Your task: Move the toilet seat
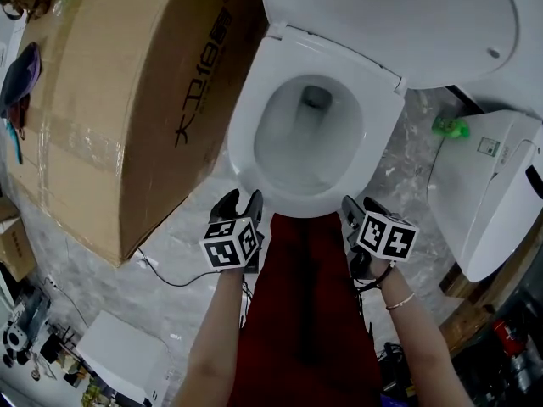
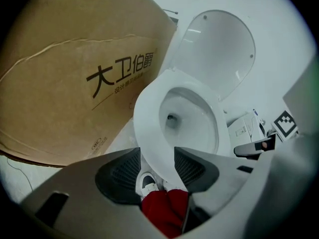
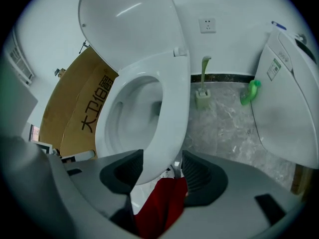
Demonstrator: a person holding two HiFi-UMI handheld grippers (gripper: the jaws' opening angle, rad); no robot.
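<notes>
The white toilet seat (image 1: pixel 250 117) lies down on the bowl, and the lid (image 1: pixel 399 19) stands raised behind it. My left gripper (image 1: pixel 239 202) is at the seat's front left rim and my right gripper (image 1: pixel 355 212) at its front right rim. In the left gripper view the seat (image 2: pixel 149 113) runs between the jaws of the left gripper (image 2: pixel 157 159), which stand apart from it. Likewise, in the right gripper view the rim of the seat (image 3: pixel 172 108) passes between the spread jaws of the right gripper (image 3: pixel 162 164). Both grippers are open.
A big cardboard box (image 1: pixel 127 100) leans close on the toilet's left. A second white fixture (image 1: pixel 492 193) stands at the right with a green bottle (image 1: pixel 450 127) beside it. A toilet brush (image 3: pixel 203 93) sits by the back wall. The person's red-clad legs (image 1: pixel 305 312) are just in front of the bowl.
</notes>
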